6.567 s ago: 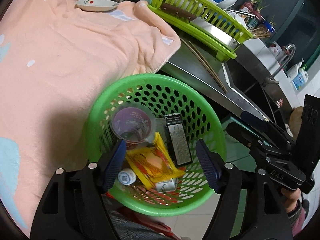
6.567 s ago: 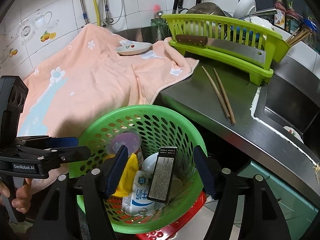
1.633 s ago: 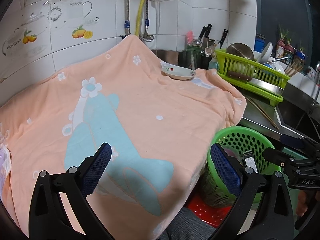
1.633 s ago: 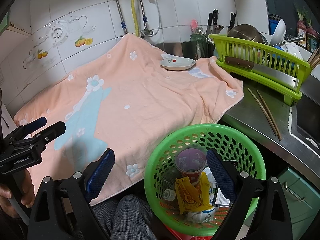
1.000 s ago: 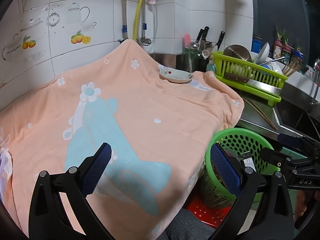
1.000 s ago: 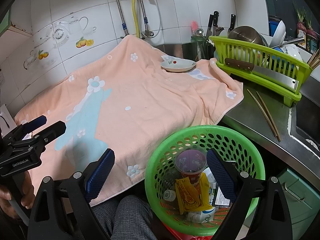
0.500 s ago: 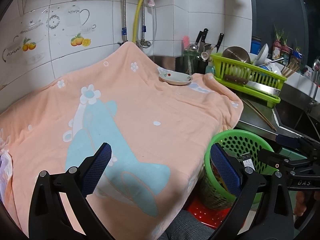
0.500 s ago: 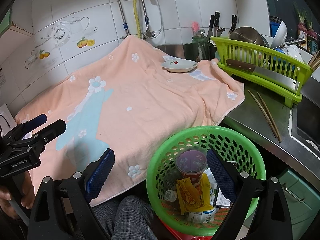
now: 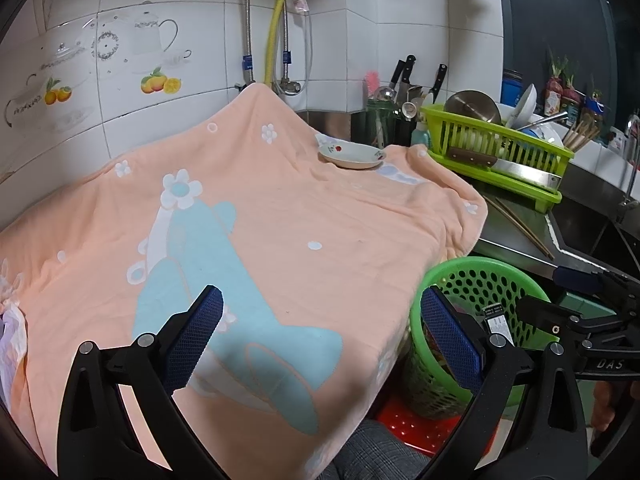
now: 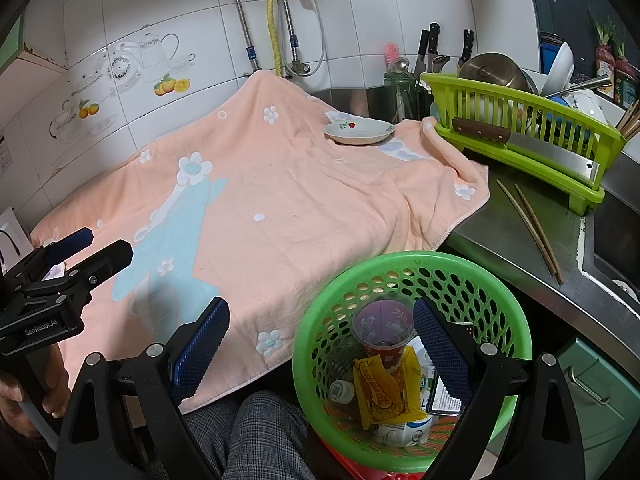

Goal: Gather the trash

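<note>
Below the counter's front edge, basket: the green basket (image 10: 412, 280) stands by the towel's right corner, holding the trash.
Trash inside: a purple cup (image 10: 383, 326), a yellow wrapper (image 10: 382, 390), a small carton (image 10: 404, 432) and a dark printed box (image 10: 446, 398), all lying within its walls.
Towel: the peach towel (image 10: 280, 208) covers the counter; I see no loose litter on it, only a saucer (image 10: 359, 131) at its far edge.
Left gripper (image 9: 320, 340): released, jaws wide, empty, over the towel.
Right gripper (image 10: 320, 344): released, empty, above the basket's near rim.
Progress: collecting looks essentially finished.
Left over: chopsticks (image 10: 530, 226) near the dish rack (image 10: 520, 132), probably not trash.
</note>
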`<state>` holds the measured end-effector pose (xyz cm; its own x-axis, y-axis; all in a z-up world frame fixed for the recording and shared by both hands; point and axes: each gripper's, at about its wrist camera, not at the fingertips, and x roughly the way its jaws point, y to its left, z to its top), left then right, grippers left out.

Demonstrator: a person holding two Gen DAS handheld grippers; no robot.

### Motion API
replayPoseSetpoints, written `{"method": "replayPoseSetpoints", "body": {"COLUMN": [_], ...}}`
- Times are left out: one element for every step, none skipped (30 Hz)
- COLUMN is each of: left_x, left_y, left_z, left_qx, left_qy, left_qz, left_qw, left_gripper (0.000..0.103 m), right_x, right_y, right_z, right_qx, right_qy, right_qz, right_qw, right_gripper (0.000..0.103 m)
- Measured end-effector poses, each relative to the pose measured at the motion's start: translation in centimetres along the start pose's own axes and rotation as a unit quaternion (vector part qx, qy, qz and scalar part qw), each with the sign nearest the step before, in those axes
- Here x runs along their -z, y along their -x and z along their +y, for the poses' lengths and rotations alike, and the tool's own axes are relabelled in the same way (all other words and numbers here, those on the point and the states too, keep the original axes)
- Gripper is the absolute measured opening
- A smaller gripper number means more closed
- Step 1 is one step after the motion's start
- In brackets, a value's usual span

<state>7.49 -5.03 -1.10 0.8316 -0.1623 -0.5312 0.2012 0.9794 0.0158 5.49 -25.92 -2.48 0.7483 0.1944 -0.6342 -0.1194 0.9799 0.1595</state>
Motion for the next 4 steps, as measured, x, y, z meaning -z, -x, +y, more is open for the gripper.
{"method": "replayPoseSetpoints", "body": {"left_x": [0.0,-0.01,0.02,0.04], "left_y": [0.02,0.03,0.07,0.05], "left_z": [-0.01,0.0,-0.01,0.03], "left_qx": [-0.001,-0.001,-0.002,-0.003], "left_qy": [-0.001,-0.001,0.0,0.0], "left_qz": [-0.001,-0.002,-0.002,-0.002], "left_qw": [1.0,1.0,1.0,1.0], "left_gripper": [0.098,0.098,0.098,0.098], "right_x": [0.02,-0.02,0.02,0.03], "right_y": [0.0,-0.05,-0.01,0.0], "right_z": [-0.01,0.04,-0.03,-0.04], "right_qx": [0.0,0.0,0.0,0.0], "right_qy": [0.0,-0.001,-0.001,0.0], "right_qz": [0.0,0.0,0.0,0.0], "right_qw": [1.0,1.0,1.0,1.0], "right_gripper": [0.09,0.09,0.09,0.09]}}
